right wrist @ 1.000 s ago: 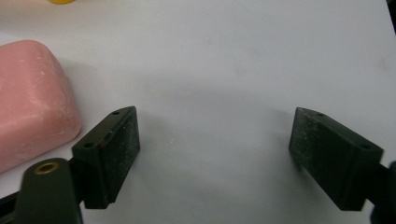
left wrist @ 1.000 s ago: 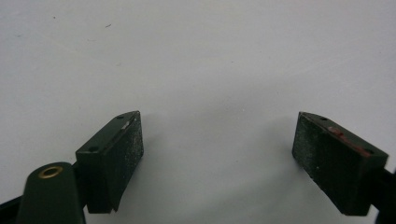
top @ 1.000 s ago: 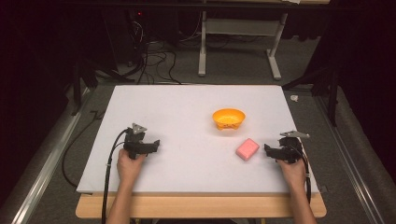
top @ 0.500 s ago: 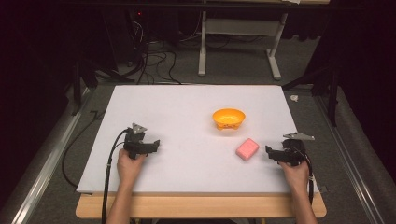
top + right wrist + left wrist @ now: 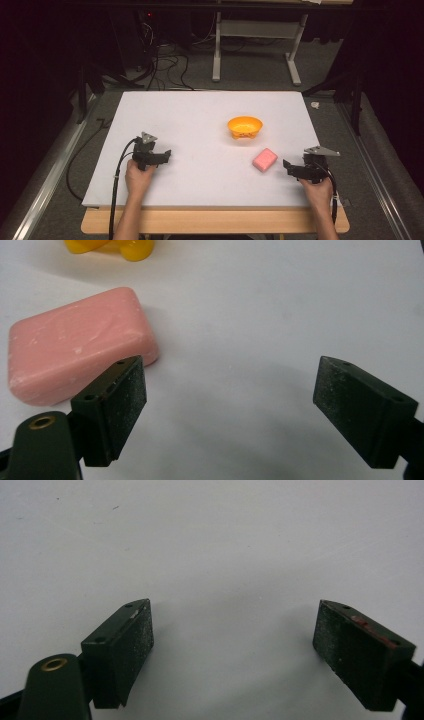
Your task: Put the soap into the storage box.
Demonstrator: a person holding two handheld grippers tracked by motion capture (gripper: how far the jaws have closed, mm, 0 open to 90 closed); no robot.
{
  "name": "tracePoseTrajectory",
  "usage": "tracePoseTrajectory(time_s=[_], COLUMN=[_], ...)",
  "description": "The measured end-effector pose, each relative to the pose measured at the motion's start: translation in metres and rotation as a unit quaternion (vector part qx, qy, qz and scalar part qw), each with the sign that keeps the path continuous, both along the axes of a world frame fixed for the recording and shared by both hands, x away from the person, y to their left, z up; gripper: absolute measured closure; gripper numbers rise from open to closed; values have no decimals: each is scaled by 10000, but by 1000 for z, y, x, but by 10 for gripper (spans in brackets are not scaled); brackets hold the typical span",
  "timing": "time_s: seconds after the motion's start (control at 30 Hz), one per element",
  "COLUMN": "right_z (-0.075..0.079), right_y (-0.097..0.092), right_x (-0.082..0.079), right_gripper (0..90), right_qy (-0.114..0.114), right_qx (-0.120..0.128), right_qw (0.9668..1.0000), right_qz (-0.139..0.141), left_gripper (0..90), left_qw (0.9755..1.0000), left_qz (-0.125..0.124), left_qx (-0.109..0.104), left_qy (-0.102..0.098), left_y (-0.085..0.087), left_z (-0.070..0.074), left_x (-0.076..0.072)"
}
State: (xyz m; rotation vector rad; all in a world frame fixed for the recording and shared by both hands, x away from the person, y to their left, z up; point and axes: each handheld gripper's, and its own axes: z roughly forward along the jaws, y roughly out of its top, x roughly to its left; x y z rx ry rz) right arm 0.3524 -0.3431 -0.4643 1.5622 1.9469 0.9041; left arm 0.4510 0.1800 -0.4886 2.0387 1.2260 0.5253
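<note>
Soap, a pink rounded rectangular bar (image 5: pixel 80 357) lying flat just beside the orange plastic bowl (image 5: pixel 245 127), looks light, stiff and slick, so the released, empty right claw (image 5: pixel 227 405) should pinch its long sides

Nothing readable here as far as I can tell, no text, labels, brands or numbers on the soap (image 5: pixel 80 357), bowl (image 5: pixel 245 127) or table (image 5: pixel 200 120).

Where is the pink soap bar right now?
In the high view the pink soap bar lies on the white table, right of centre, between the orange bowl and the right gripper.
</note>
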Motion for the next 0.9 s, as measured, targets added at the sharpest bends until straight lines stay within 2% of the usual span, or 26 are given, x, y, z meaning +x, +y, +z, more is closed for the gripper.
tracePoseTrajectory(time_s=[0.3, 0.47, 0.67, 0.9], right_z=[3, 5, 9, 10], right_y=[9, 20, 30, 40], right_x=[-9, -12, -13, -10], right_gripper=[141, 141, 131, 126], right_qy=[-111, -195, -316, -317], right_qx=[127, 86, 114, 93], right_qw=[9995, 9988, 9972, 9959], right_qz=[253, 447, 672, 841], left_gripper=[169, 169, 169, 169], left_qw=[10000, 10000, 10000, 10000], left_qz=[1, -1, 0, 0], left_qx=[1, 4, 2, 6], left_qy=[-1, -2, -2, -3], left_y=[0, 0, 0, 0], left_z=[0, 0, 0, 0], left_x=[0, 0, 0, 0])
